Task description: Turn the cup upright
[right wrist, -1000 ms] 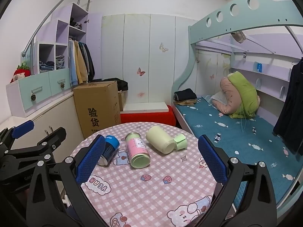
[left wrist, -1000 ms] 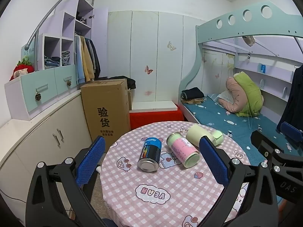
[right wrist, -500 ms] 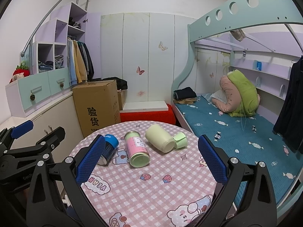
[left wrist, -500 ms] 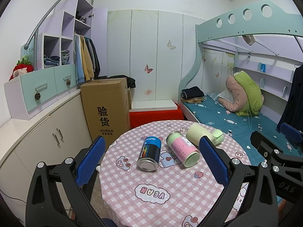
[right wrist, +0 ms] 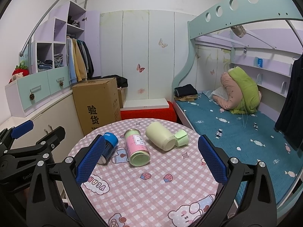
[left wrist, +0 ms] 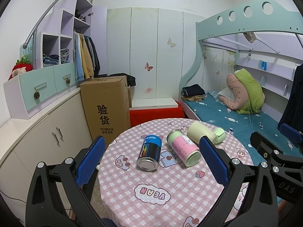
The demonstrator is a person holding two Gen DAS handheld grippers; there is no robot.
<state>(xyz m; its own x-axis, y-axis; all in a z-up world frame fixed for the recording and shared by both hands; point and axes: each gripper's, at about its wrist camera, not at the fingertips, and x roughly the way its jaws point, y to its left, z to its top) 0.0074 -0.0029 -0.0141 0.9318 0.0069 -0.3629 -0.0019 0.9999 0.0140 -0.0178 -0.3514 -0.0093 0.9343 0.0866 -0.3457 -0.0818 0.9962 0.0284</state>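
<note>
Already wide apart, both pairs of blue pads, nothing held between either. Left gripper (left wrist: 151,162) hovering above the near edge of the round table (left wrist: 170,204), pink checked cloth over it, framing the blue can (left wrist: 150,151) and the pink jar (left wrist: 182,147). Right gripper (right wrist: 151,161) likewise spread and empty, above the same table (right wrist: 151,194) from a spot further right, its black frame also showing at the right edge of the left view.

On the cloth, three containers lying on their sides in a row. Leftmost, blue can (right wrist: 109,145), metal bottom toward the cameras, partly hidden behind the right gripper's near pad in the right view. Middle, pink jar (right wrist: 137,147) with a pale green end facing forward. Rightmost, toward the far side of the table, the cup (right wrist: 161,139), pale cream-green, on its side, one round end turned toward the right camera; same cup (left wrist: 201,133) partly behind the left gripper's right pad. Just beside it, touching or nearly so, a small green lid (right wrist: 181,137), also tipped over.

Beyond the table, a cardboard box (left wrist: 106,106) on the floor and a bed (right wrist: 236,124) with a blue cover.
</note>
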